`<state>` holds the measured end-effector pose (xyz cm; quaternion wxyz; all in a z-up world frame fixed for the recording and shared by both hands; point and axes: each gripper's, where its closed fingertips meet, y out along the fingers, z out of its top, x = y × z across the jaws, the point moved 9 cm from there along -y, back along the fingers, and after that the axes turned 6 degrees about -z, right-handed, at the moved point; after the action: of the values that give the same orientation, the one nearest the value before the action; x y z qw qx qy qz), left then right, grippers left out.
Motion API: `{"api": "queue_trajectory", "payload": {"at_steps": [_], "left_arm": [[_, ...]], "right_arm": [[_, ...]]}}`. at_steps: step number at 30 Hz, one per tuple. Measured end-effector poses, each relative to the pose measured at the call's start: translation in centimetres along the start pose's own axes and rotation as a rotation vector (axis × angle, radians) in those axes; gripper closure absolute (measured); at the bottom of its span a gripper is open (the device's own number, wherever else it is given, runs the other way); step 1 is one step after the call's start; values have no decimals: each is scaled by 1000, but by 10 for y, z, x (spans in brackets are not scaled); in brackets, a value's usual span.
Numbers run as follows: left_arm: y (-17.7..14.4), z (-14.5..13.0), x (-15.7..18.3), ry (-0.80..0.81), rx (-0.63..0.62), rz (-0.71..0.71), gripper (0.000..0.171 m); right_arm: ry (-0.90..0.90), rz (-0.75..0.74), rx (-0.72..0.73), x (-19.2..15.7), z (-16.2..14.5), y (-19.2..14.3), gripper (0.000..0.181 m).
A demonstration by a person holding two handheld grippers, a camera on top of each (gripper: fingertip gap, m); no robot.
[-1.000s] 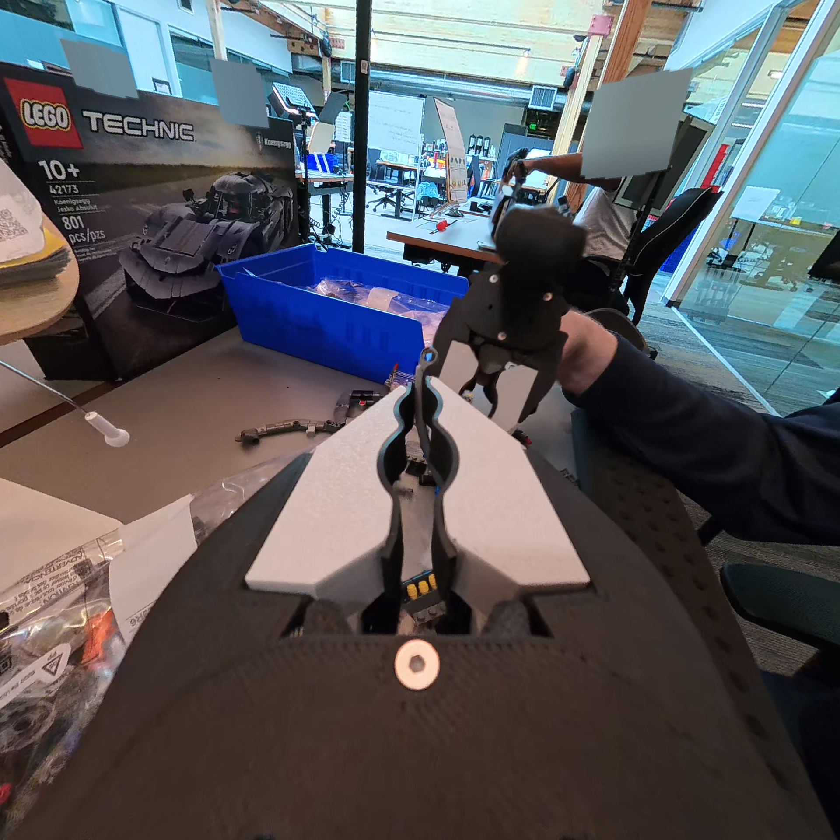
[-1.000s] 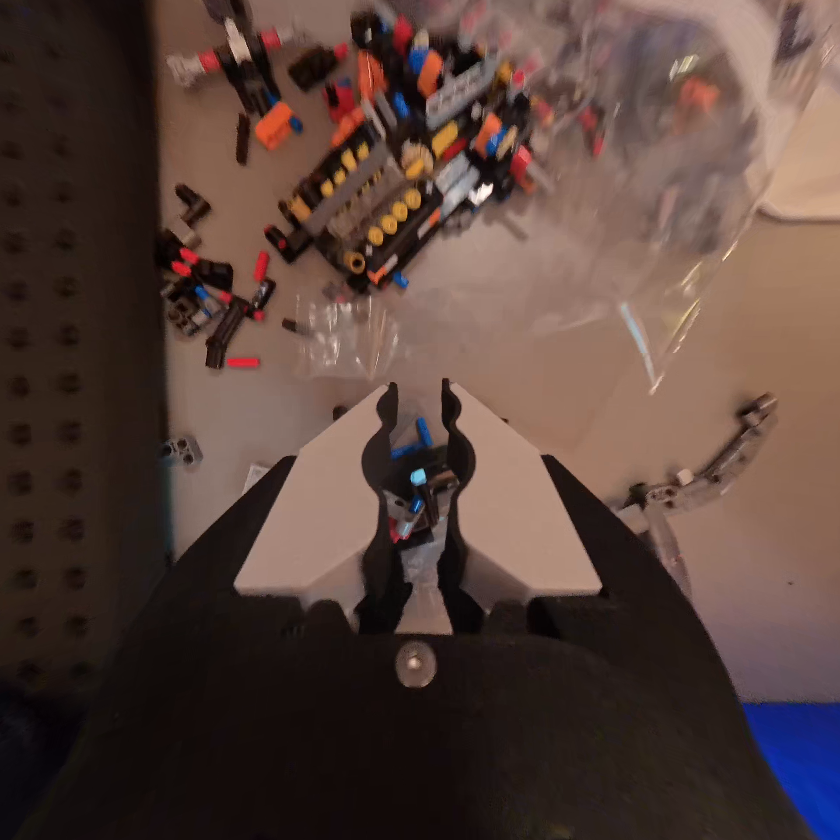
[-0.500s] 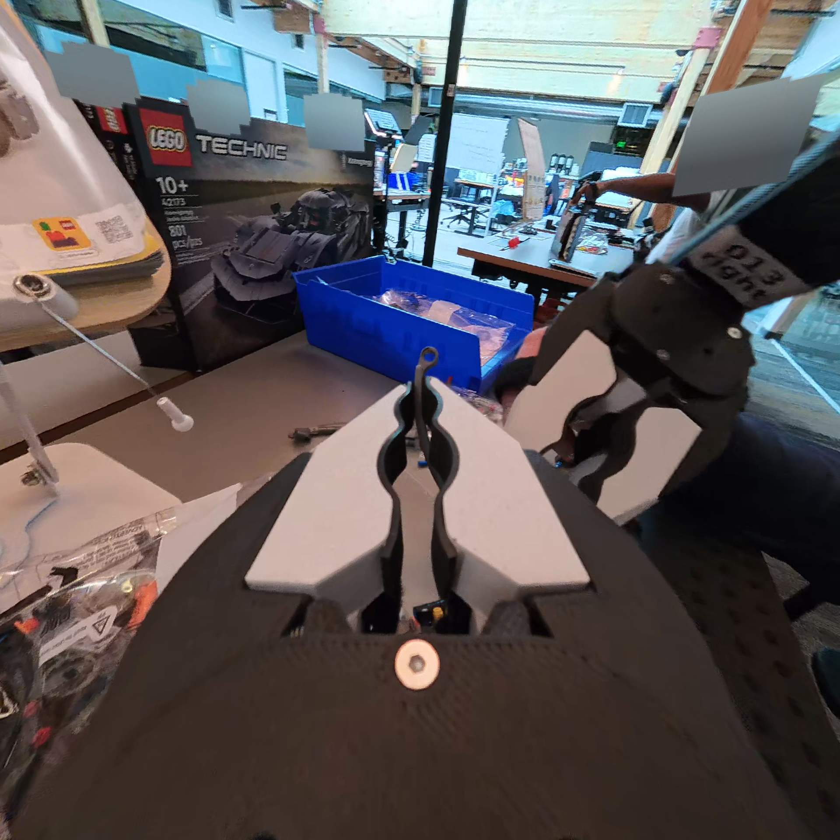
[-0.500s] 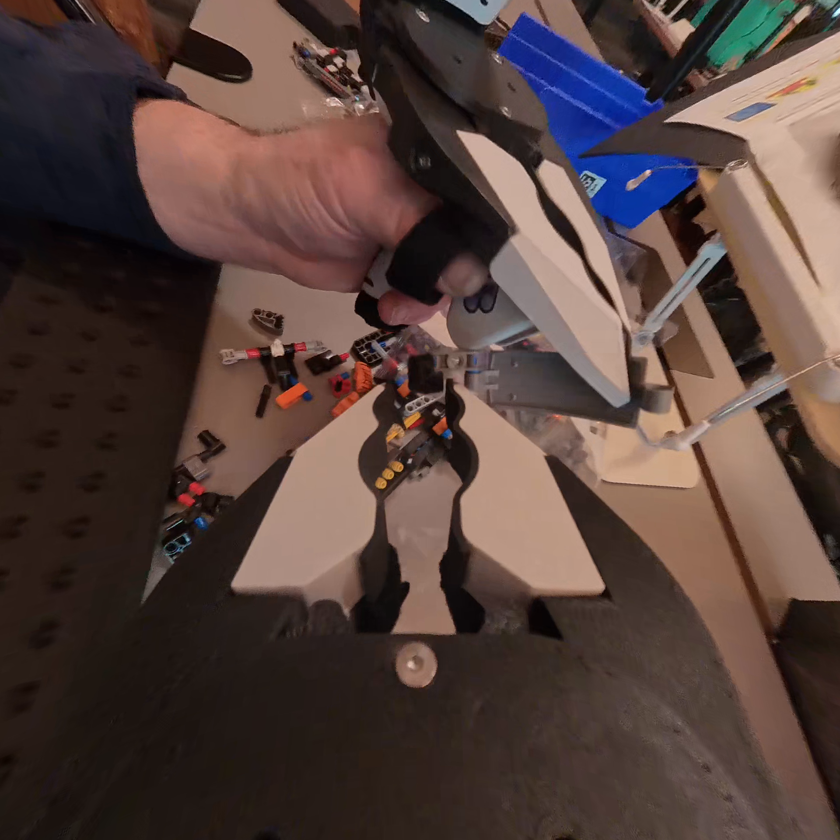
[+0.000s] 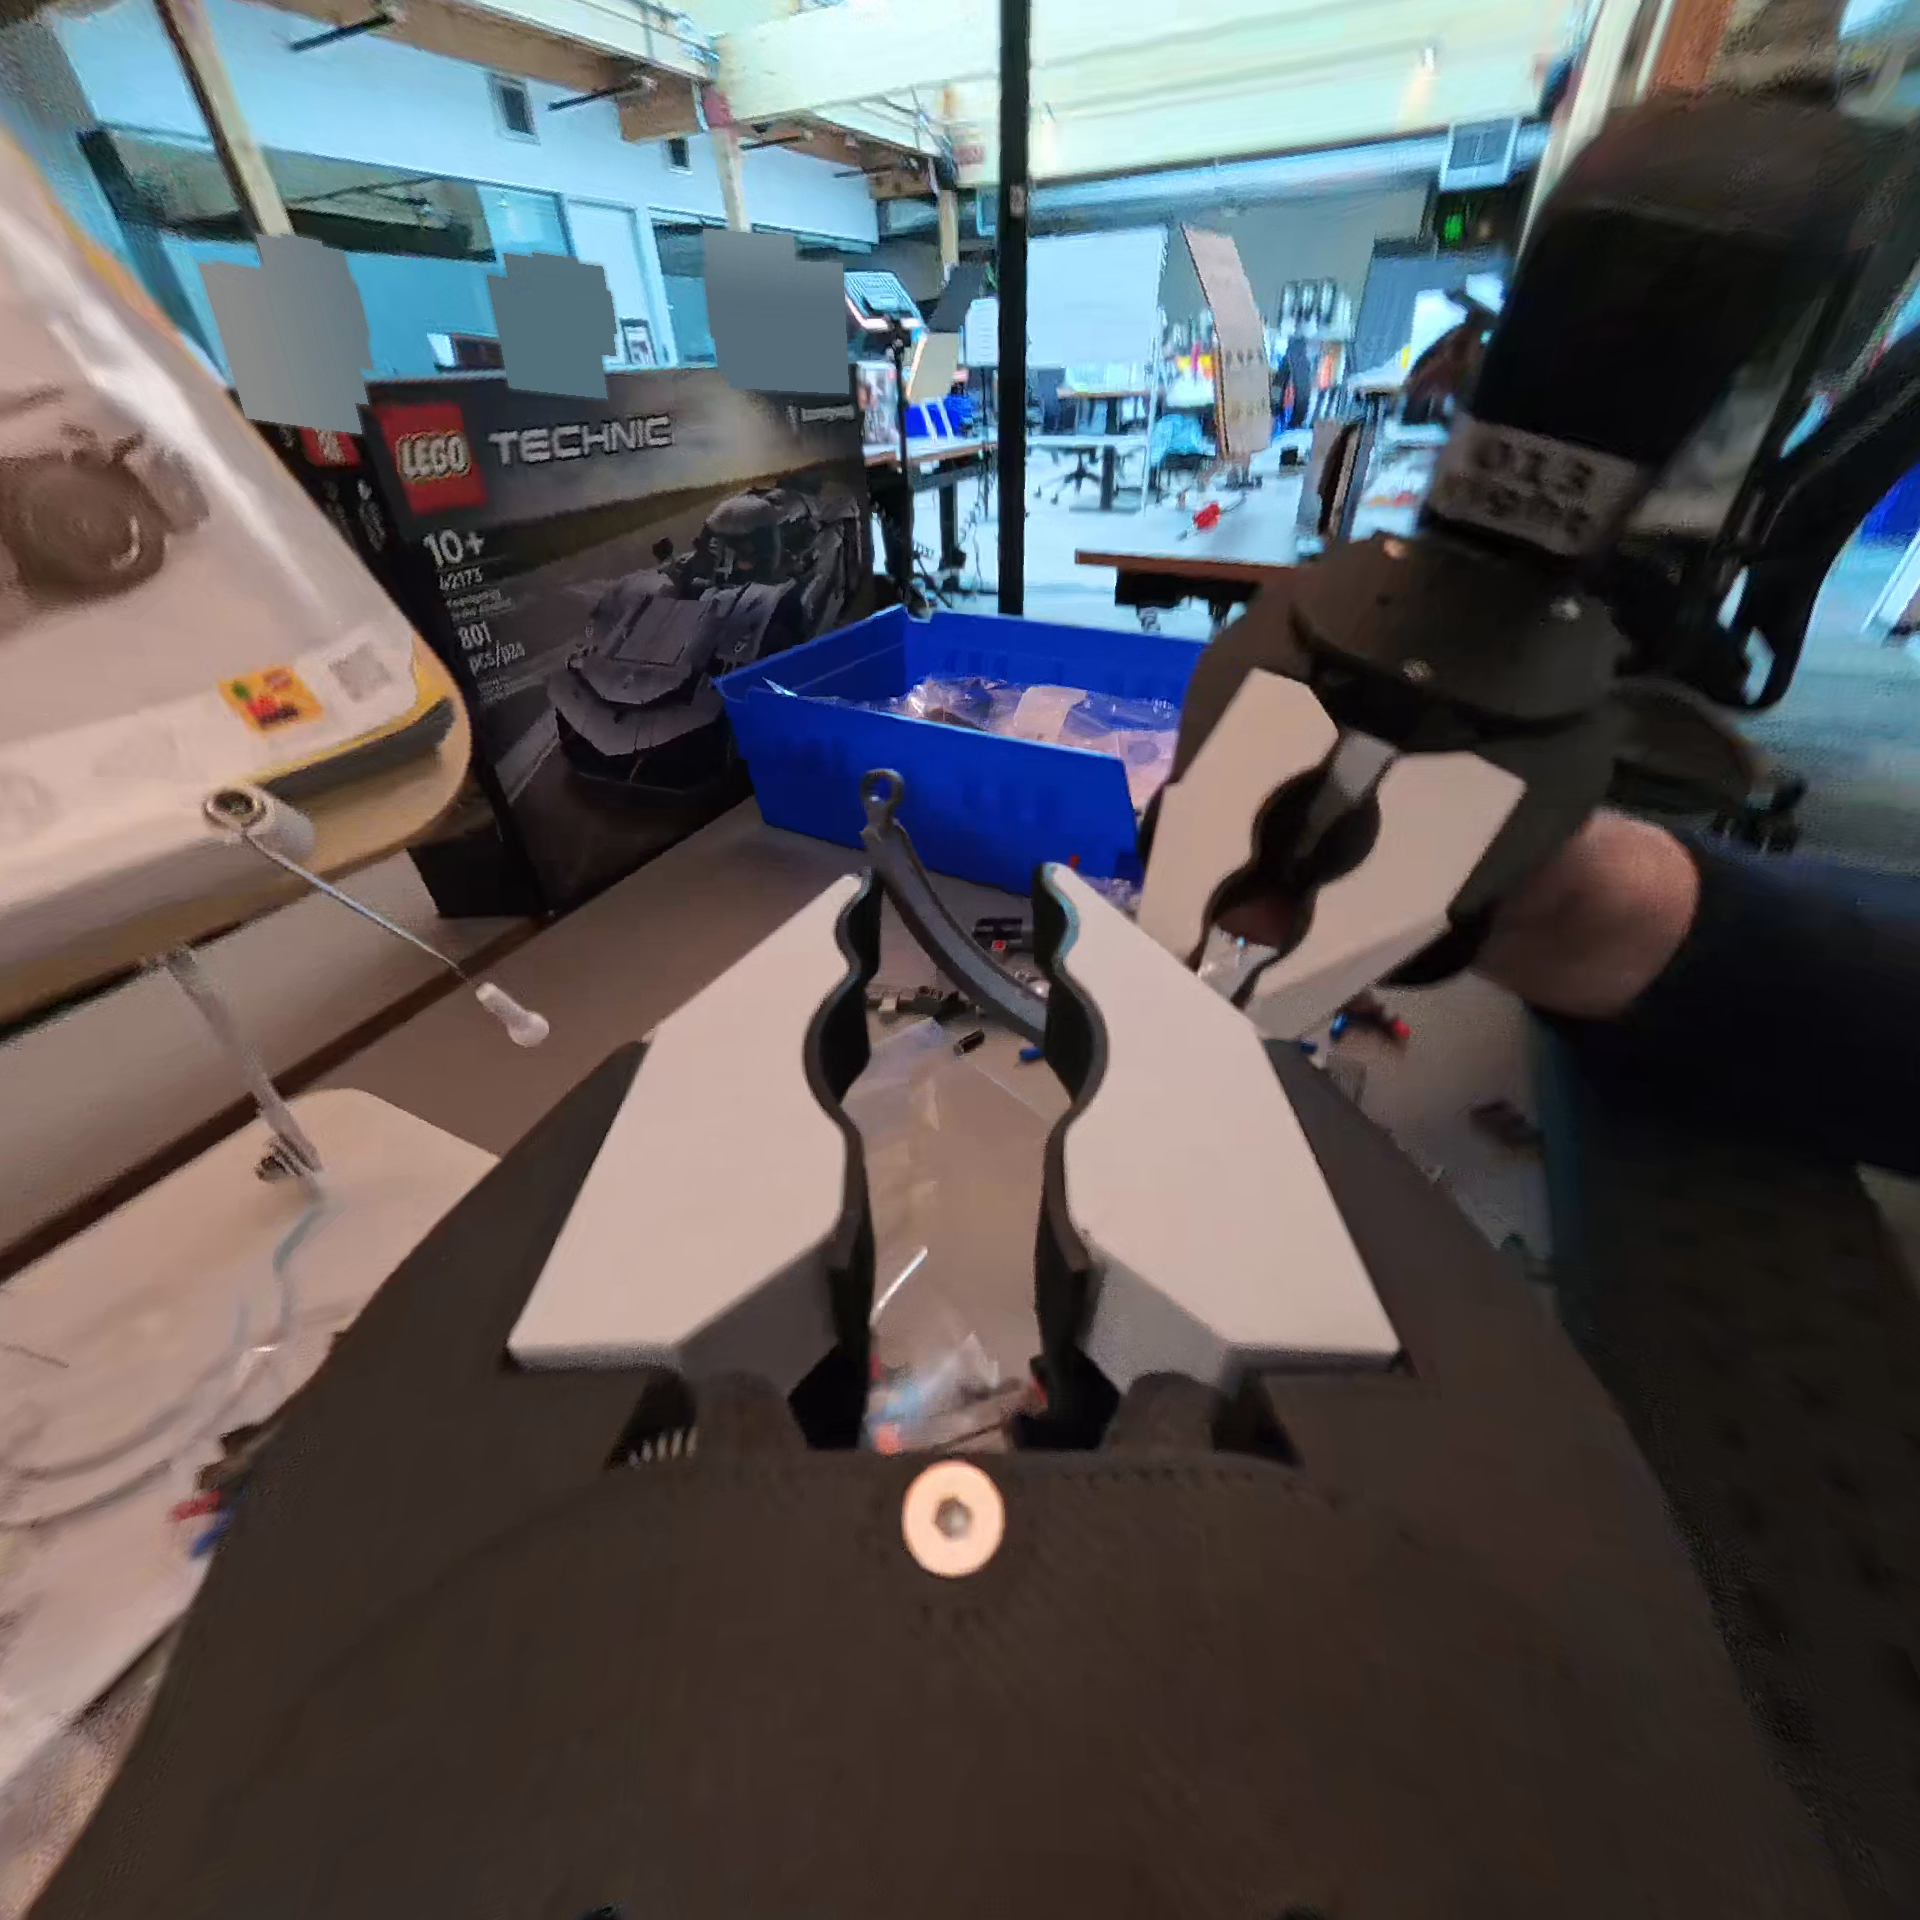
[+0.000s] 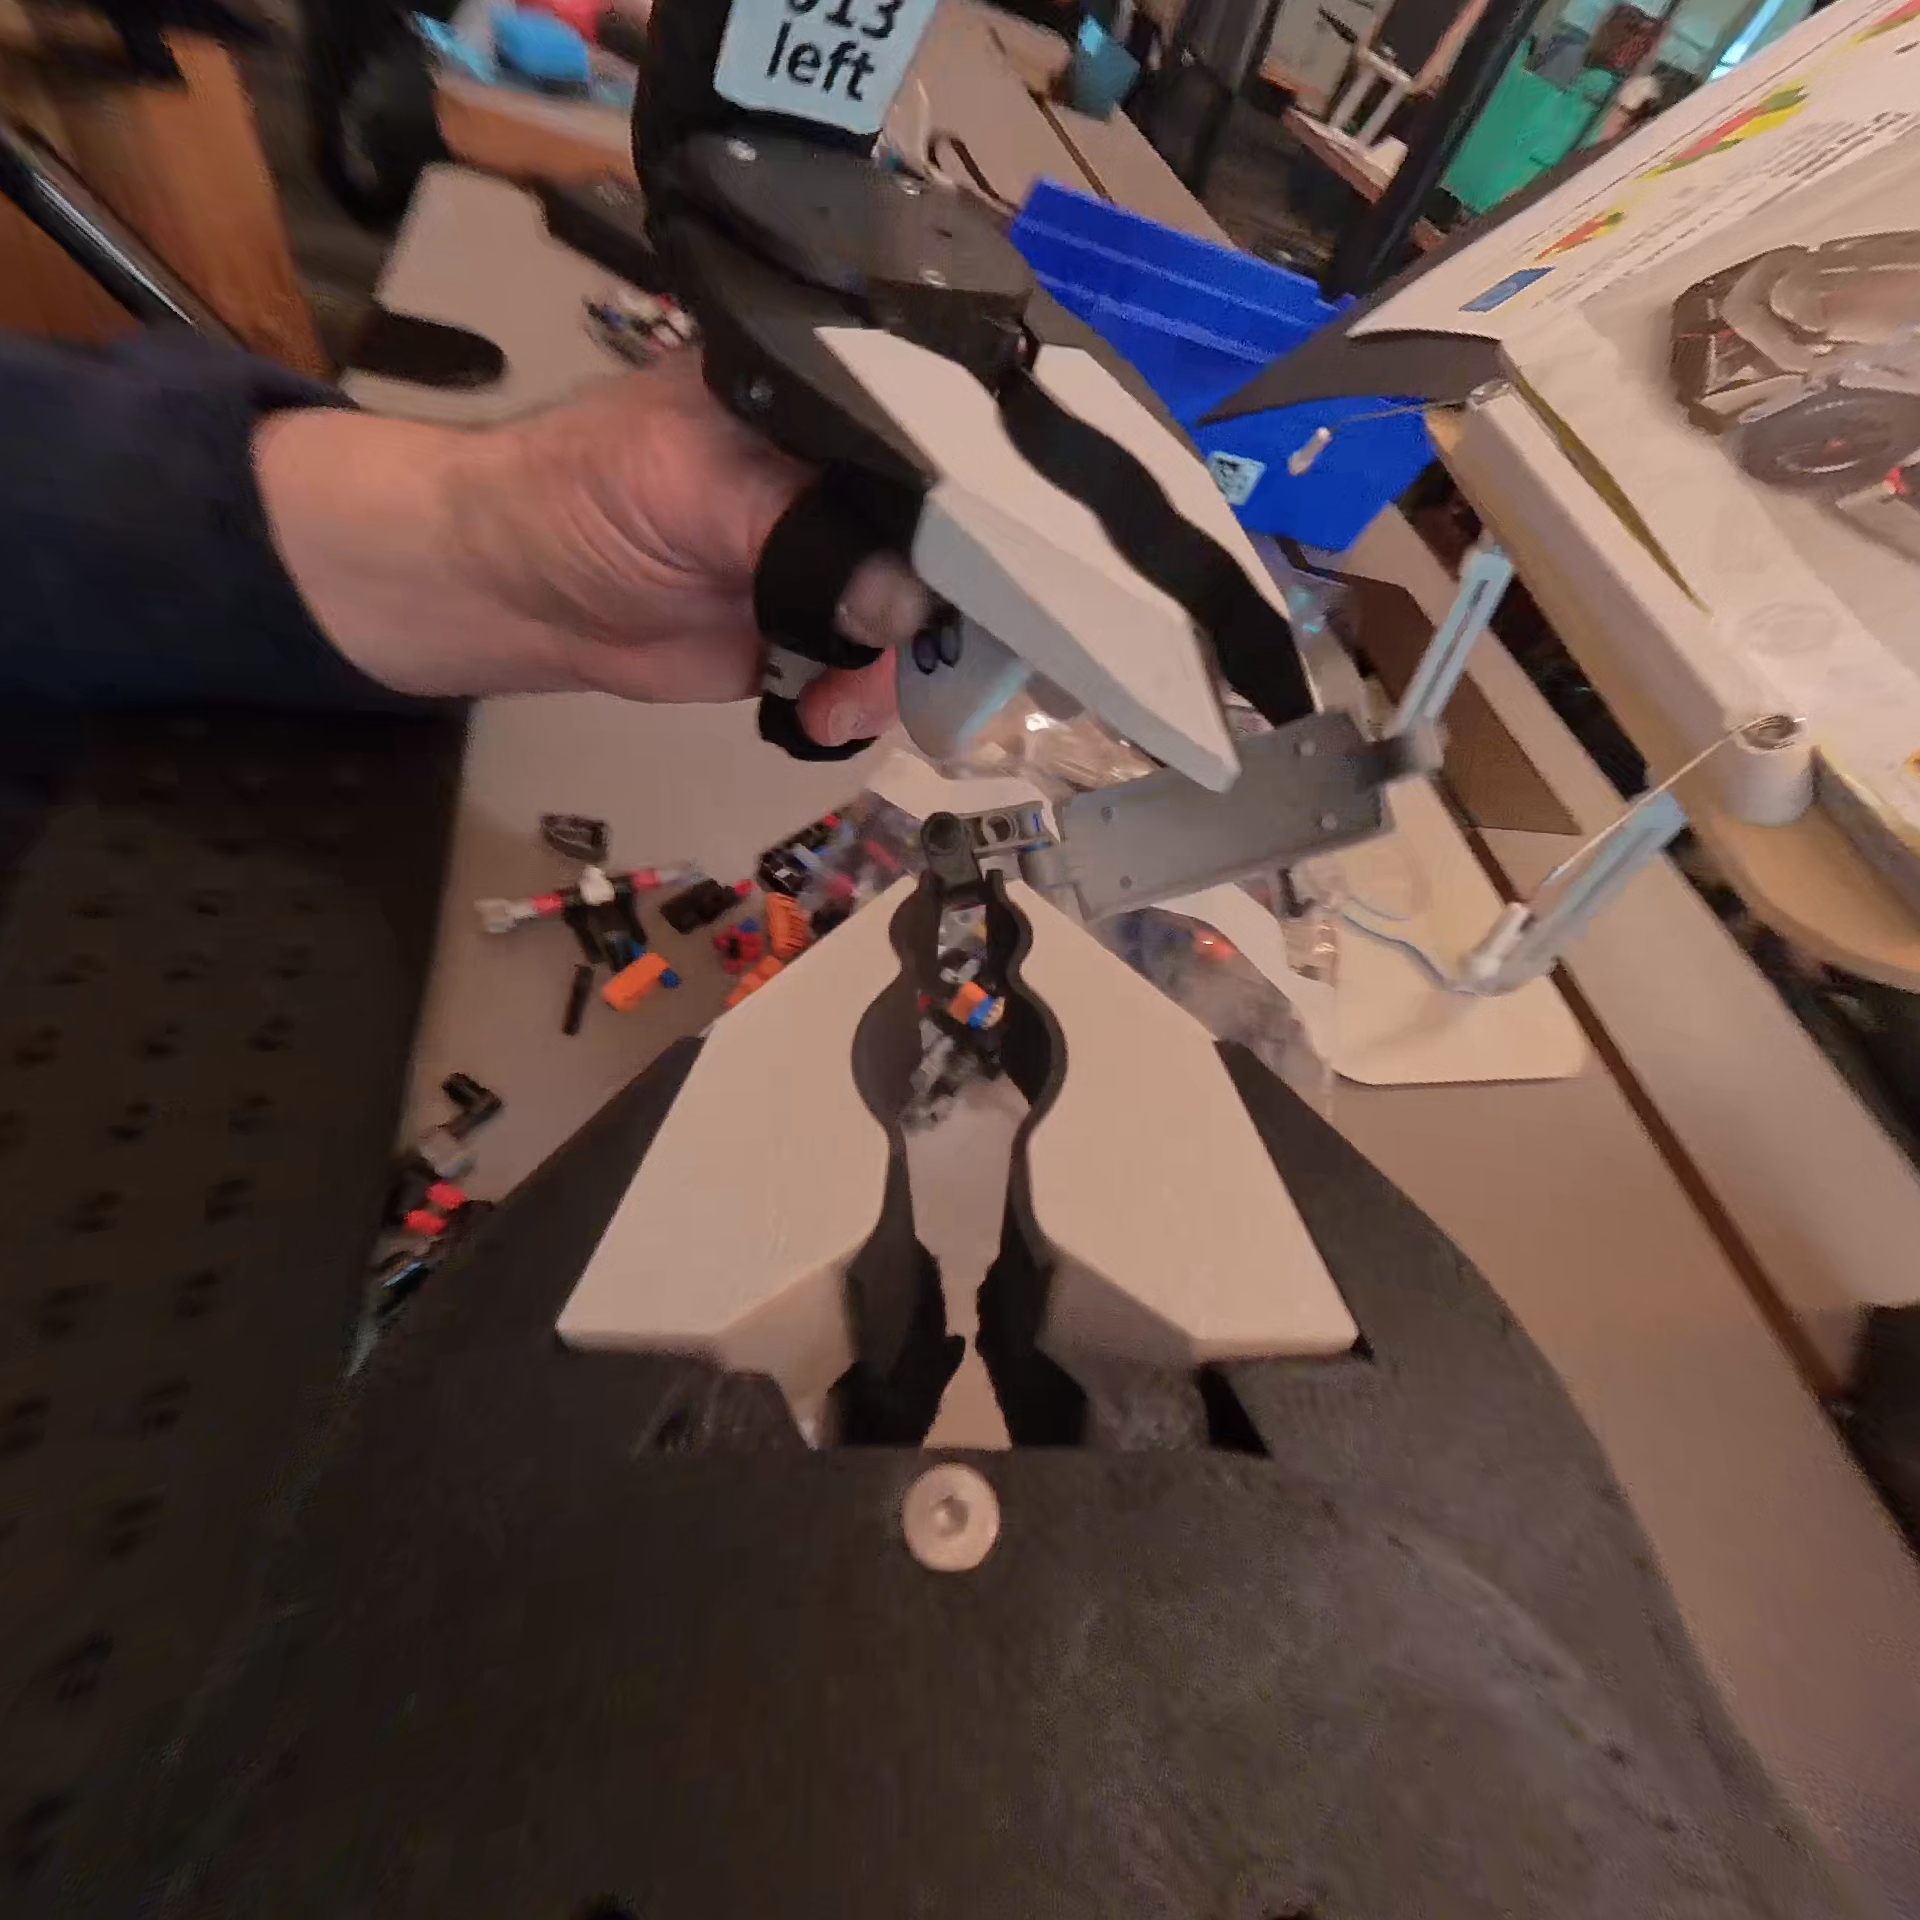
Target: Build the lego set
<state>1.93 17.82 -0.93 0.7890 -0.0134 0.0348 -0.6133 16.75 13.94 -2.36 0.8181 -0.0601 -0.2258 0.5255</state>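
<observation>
Left gripper spread, grey panel loose against one finger; it may drop. Right gripper pinches a black connector just ahead of the panel; we risk misalignment.

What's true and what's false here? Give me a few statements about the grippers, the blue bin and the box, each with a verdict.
1. The blue bin holds clear plastic bags. True.
2. The left gripper is clamped shut. False: its jaws stand apart, with a dark curved piece between them.
3. The right gripper pinches a small black piece at its tips. True.
4. The set's box lies flat on the table. False: it stands upright beside the bin.
</observation>
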Motion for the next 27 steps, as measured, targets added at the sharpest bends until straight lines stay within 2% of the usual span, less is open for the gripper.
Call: {"api": "queue_trajectory", "payload": {"at_steps": [2,3,6,9,14,19,21,27], "left_arm": [[-2,3,9,110,-38,-32,141],[-4,4,15,163,-55,-64,149],[-6,2,15,238,-128,10,146],[-7,4,24,309,-131,-60,146],[0,-4,47,429,-215,-190,147],[5,-14,58,479,-292,-257,152],[7,-14,60,475,-298,-270,162],[7,-14,68,512,-327,-277,164]], "right_arm": [[40,51,26,5,-3,-7,176],[47,67,34,6,-4,-9,176],[73,70,2,12,-10,-12,177],[69,128,8,9,-11,-14,177],[90,239,22,5,-12,-17,177],[114,332,11,2,-16,-20,177],[116,354,5,1,-18,-21,177],[133,407,4,0,-20,-23,177]]}}
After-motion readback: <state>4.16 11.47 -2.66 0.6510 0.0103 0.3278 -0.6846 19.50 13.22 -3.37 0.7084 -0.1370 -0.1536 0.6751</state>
